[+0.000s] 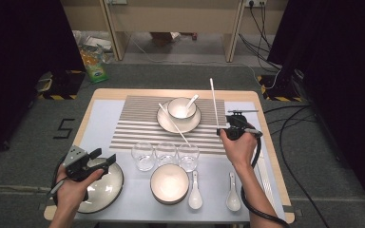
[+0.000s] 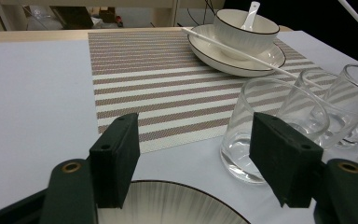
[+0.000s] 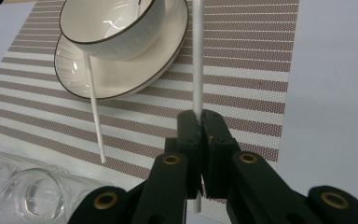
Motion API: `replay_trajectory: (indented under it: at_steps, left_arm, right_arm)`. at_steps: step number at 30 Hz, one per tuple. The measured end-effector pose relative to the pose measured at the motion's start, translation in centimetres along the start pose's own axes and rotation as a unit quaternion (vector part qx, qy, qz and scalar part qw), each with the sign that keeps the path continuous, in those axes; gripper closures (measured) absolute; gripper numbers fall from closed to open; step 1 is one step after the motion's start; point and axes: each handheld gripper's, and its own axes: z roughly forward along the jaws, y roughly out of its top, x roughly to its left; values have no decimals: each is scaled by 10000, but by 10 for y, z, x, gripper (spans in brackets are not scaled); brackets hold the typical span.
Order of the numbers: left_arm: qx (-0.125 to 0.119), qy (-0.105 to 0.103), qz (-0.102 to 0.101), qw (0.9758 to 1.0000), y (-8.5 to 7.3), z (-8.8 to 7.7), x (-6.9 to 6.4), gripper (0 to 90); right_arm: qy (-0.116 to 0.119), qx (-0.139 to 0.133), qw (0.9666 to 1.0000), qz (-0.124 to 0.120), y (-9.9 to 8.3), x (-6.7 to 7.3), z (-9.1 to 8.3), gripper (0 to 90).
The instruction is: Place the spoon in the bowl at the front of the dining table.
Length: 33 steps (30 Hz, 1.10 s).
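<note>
My right gripper is shut on the lower end of a white chopstick, which stands almost upright over the right part of the striped placemat. In the right gripper view the jaws clamp the chopstick. A second white chopstick leans on the plate that carries a bowl with a spoon. My left gripper hovers open over a dark-rimmed plate at the near left, with nothing between its jaws.
Three clear glasses stand in a row at the placemat's near edge. In front of them are stacked bowls and two white spoons. The nearest glass is just right of my left jaws.
</note>
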Motion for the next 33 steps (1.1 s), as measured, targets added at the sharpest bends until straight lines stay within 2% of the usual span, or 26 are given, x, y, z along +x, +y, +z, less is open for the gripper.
replay_trajectory:
  at_steps: [33]
  left_arm:
    - [-6,5,3,10000,0,0,0,327]
  right_arm:
    - [44,-36,10000,-40,3,5,4,874]
